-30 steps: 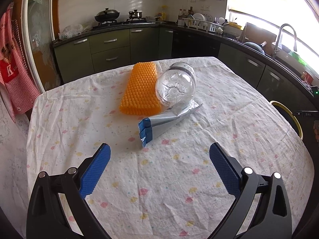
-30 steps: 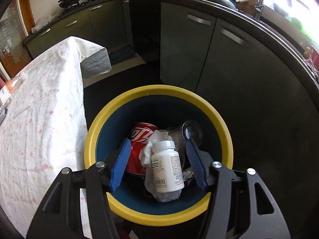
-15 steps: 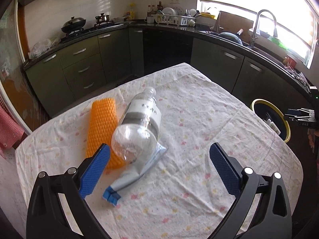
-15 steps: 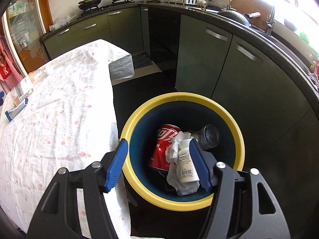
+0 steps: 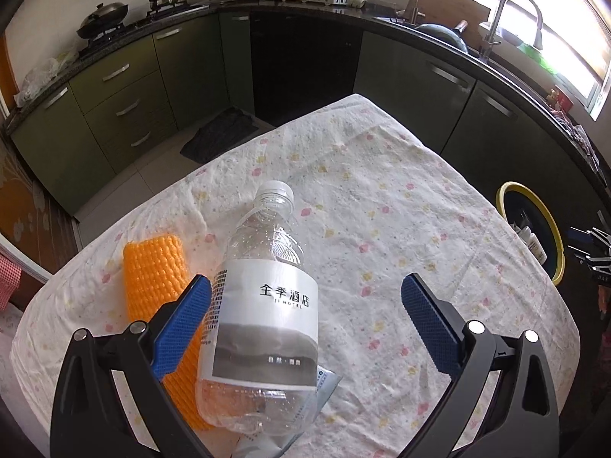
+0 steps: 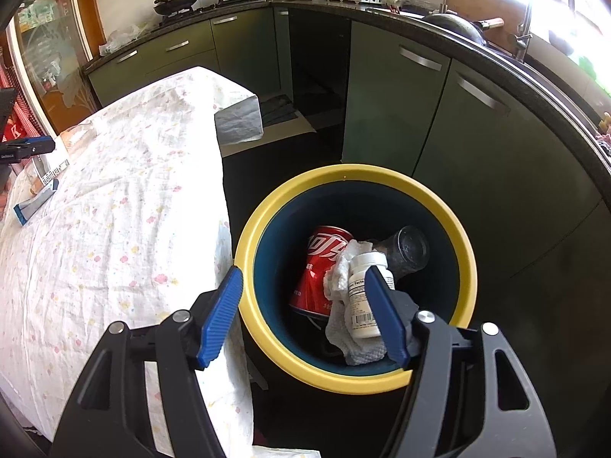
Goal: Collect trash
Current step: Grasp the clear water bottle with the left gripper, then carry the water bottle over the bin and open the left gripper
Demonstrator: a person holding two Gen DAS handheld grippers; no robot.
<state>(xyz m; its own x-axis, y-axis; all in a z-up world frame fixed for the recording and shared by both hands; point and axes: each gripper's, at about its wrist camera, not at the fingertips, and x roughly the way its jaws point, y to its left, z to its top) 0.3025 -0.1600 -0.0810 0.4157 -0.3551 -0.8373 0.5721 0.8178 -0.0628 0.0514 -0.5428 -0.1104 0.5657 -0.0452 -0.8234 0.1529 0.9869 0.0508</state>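
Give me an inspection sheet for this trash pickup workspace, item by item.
Surface: table under a floral cloth.
Job's things: clear bottle lying on its side, resting on a silver pouch beside an orange sponge; yellow-rimmed bin on the floor holds a red can, pill bottle, tissue, dark jar.
Clutter: nothing seen.
Grippers: left gripper open, straddling the bottle; right gripper open above the bin, empty.
Cables: nothing seen.
Surroundings: green cabinets, stove wok, faucet.
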